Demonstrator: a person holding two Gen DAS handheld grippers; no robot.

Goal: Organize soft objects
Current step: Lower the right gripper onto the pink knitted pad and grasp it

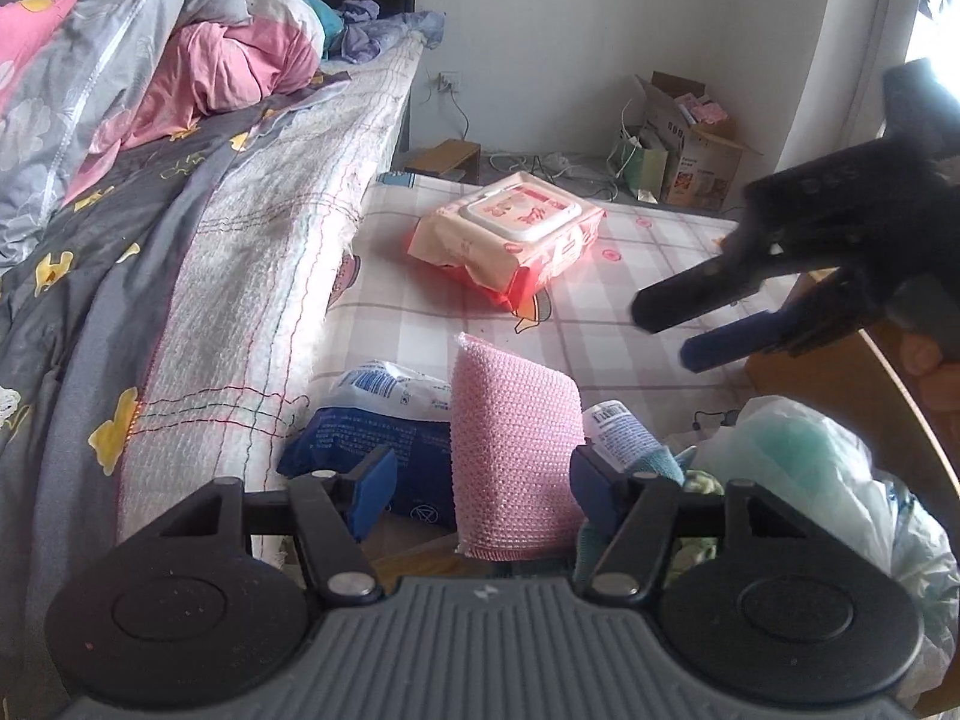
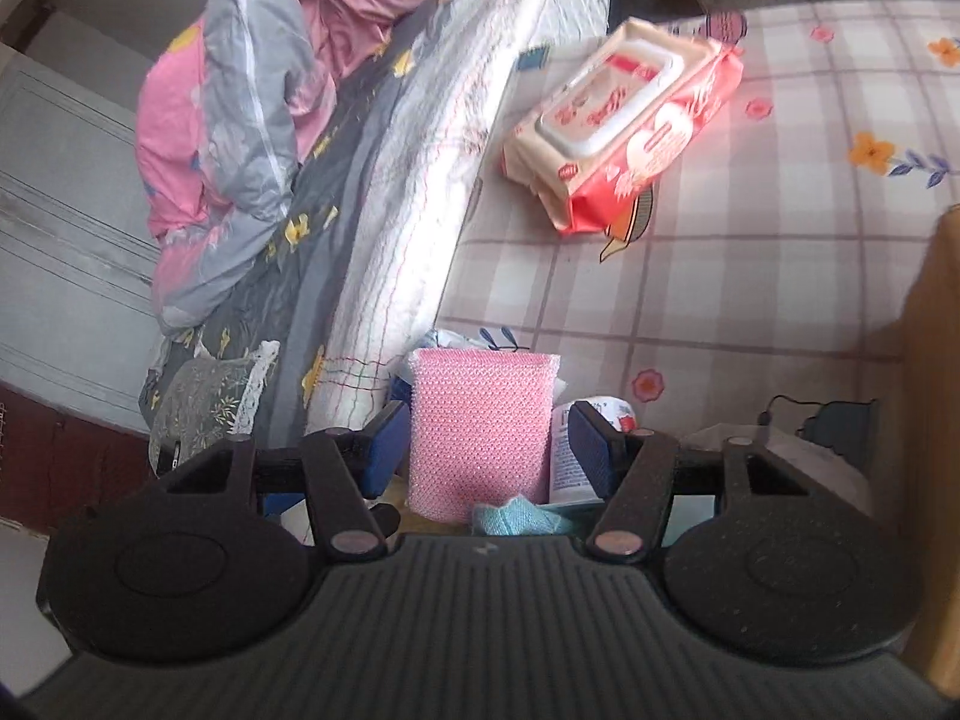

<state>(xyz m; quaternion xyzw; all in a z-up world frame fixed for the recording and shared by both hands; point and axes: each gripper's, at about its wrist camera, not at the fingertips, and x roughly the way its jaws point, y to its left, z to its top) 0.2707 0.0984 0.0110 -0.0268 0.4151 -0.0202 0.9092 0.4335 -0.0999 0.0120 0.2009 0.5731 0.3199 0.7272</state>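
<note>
A sorting job in a bedroom reaches its pick-up step: beside the bed, where a pink-and-grey quilt [image 1: 180, 60] is heaped at 10 o'clock, the left gripper [image 1: 480, 483] hangs over a small heap of soft goods on the checked mat [image 1: 600, 324]. A blue-and-white packet [image 1: 372, 426] lies at its 9 o'clock; the pink mesh scouring pad [image 1: 516, 438], standing on end, rises between the two blue pads. The jaws stand about half open and grip nothing: the left pad is clear of the mesh, the right pad just at its edge. A teal cloth [image 1: 657, 462] and a crumpled plastic bag [image 1: 798, 456] sit at 3 o'clock, a pack of wet wipes [image 1: 510, 234] well beyond at 12. At far right the right gripper [image 1: 666, 330] hangs in the air, also about half open and empty; its own camera merely frames the same pad between its fingers with a gap on each side. The next move probably calls for the left jaws to close squarely on the pad's flat sides before lifting, since the mesh looks likely to fold.
</note>
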